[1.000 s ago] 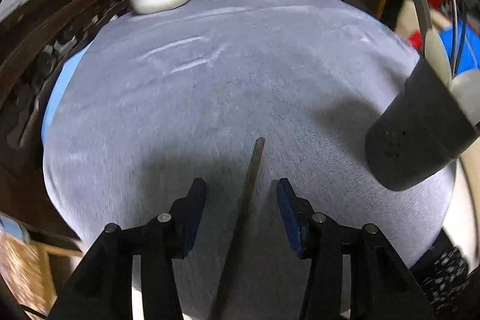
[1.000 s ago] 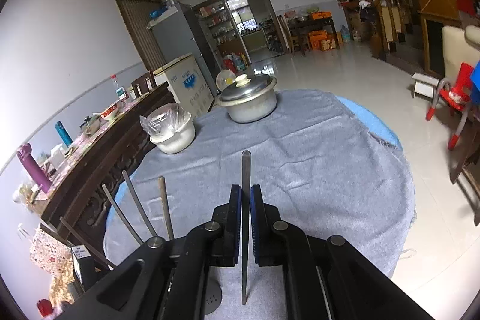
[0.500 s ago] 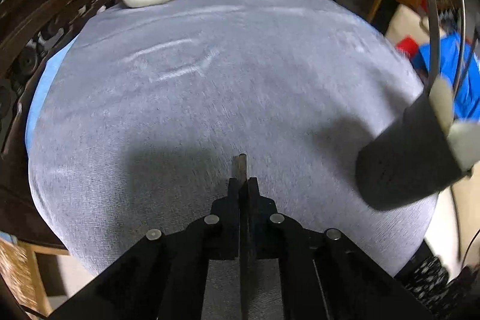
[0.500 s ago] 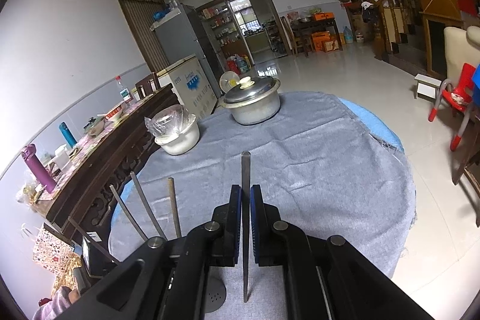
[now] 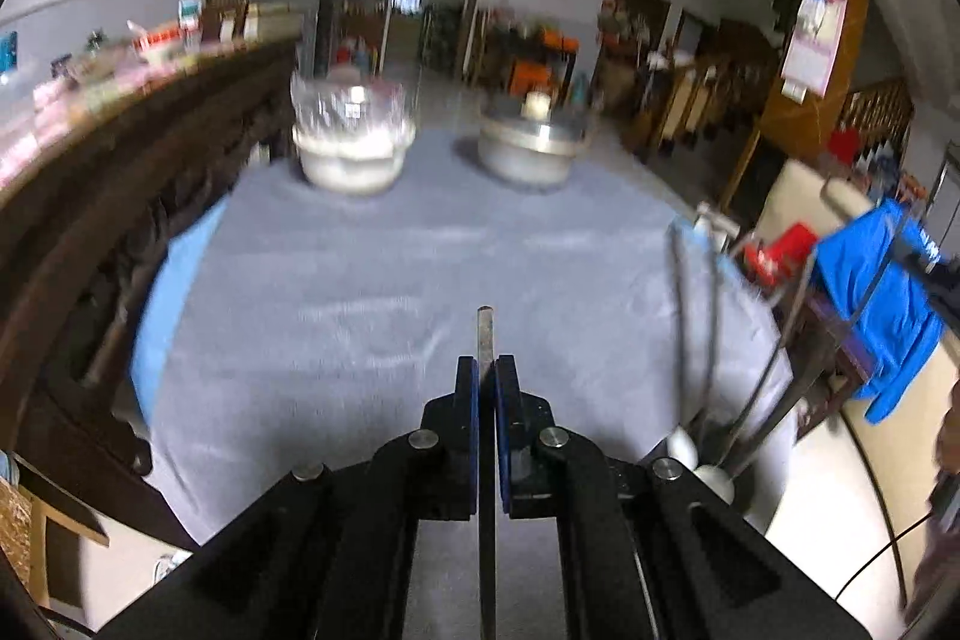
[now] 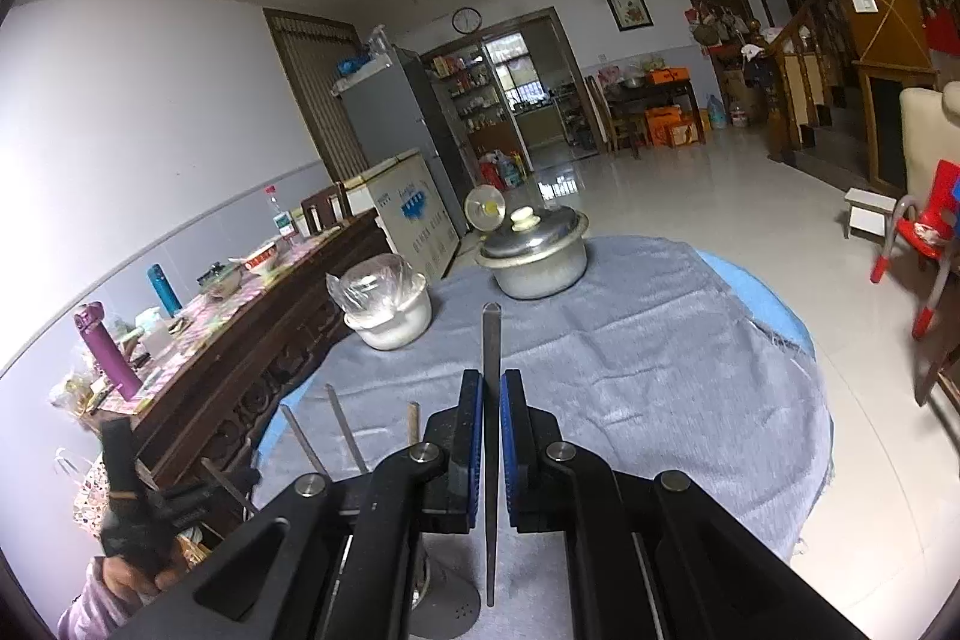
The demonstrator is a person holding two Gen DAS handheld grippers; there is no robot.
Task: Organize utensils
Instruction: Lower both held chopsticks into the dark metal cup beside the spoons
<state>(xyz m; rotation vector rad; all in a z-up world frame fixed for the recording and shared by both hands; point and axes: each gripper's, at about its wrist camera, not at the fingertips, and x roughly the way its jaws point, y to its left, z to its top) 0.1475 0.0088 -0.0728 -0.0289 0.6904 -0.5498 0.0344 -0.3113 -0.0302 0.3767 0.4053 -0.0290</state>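
Observation:
In the left wrist view my left gripper [image 5: 486,370] is shut on a thin dark utensil [image 5: 485,331], held up above the grey tablecloth [image 5: 390,292]. Its tip pokes out past the pads. Low on the right, long metal handles [image 5: 690,316] and pale spoon bowls [image 5: 684,445] stand in a holder mostly hidden behind the gripper. In the right wrist view my right gripper [image 6: 491,382] is shut on a slim grey metal utensil [image 6: 491,334] that points forward. Under it sits the dark perforated holder [image 6: 447,607], with several handles [image 6: 342,424] rising to the left.
A white bowl covered in plastic [image 6: 390,316] and a lidded metal pot [image 6: 534,256] stand at the far side of the round table. A dark wooden sideboard [image 6: 240,352] runs along the left. A hand in a lilac sleeve [image 6: 102,592] grips a black handle at lower left.
The left gripper closed on the utensil lying on the cloth and lifted it, its view swinging up to the room. The right gripper rose slightly with its utensil.

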